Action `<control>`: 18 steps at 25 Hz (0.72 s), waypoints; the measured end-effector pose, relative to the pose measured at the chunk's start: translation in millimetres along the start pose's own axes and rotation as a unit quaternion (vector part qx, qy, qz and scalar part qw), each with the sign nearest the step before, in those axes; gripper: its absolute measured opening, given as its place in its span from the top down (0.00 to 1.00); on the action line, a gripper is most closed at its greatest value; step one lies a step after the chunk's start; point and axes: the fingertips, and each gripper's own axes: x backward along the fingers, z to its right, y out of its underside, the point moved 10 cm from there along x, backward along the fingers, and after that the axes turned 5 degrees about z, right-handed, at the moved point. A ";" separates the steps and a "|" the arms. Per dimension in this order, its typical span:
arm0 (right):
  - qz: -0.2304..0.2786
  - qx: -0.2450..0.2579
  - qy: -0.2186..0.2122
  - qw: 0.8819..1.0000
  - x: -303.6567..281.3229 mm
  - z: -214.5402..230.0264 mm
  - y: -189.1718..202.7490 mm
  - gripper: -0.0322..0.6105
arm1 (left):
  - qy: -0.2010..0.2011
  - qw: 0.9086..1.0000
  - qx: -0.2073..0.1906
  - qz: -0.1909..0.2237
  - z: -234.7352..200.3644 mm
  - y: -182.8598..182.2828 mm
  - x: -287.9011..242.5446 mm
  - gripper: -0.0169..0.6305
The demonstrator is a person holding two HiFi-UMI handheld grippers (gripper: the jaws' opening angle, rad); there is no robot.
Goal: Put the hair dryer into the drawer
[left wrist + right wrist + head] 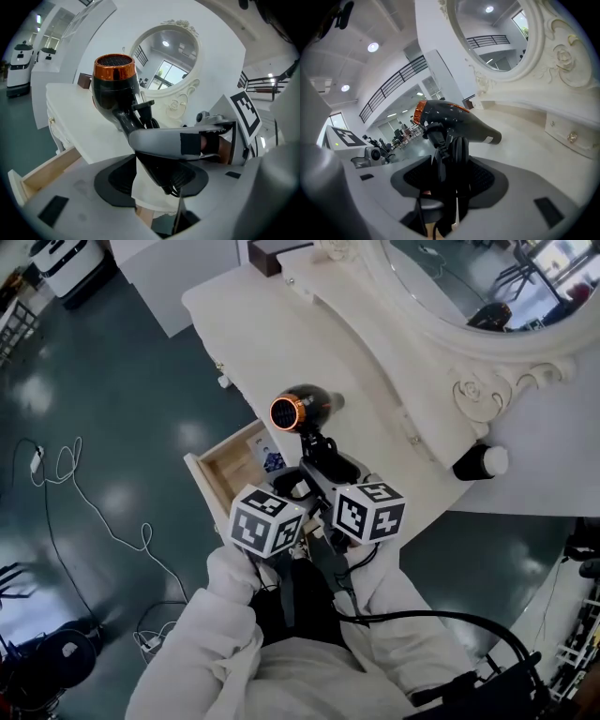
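Lifted now: the black, copper-ringed hair dryer (302,410) is carried at the front edge of the white desk (272,334), handle clamped by the right gripper (450,173) for lowering into the open wooden drawer (202,479). The left gripper (154,180) is seen with jaws apart.

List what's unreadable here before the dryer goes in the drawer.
Open light-wood drawer: head view, left claw covers part of it; blue-printed item inside too small to identify.
Black hair dryer with copper ring: right gripper view, cord runs off the bottom edge below the right claw.
Black-and-white cylinder: head view, too small to name.
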 end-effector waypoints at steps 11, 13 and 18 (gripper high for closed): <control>0.029 0.001 -0.021 0.999 6.9 -32.1 -12.9 0.51 | 0.010 0.997 -0.005 0.075 2.9 -6.3 37.4 0.69; 0.024 0.011 -0.031 0.999 3.2 -42.8 -11.7 0.51 | 0.001 0.997 -0.002 0.081 0.9 -3.8 48.7 0.69; 0.011 0.020 -0.068 0.997 -12.1 -78.4 -3.0 0.51 | -0.034 0.995 0.003 0.091 -8.0 5.3 88.2 0.69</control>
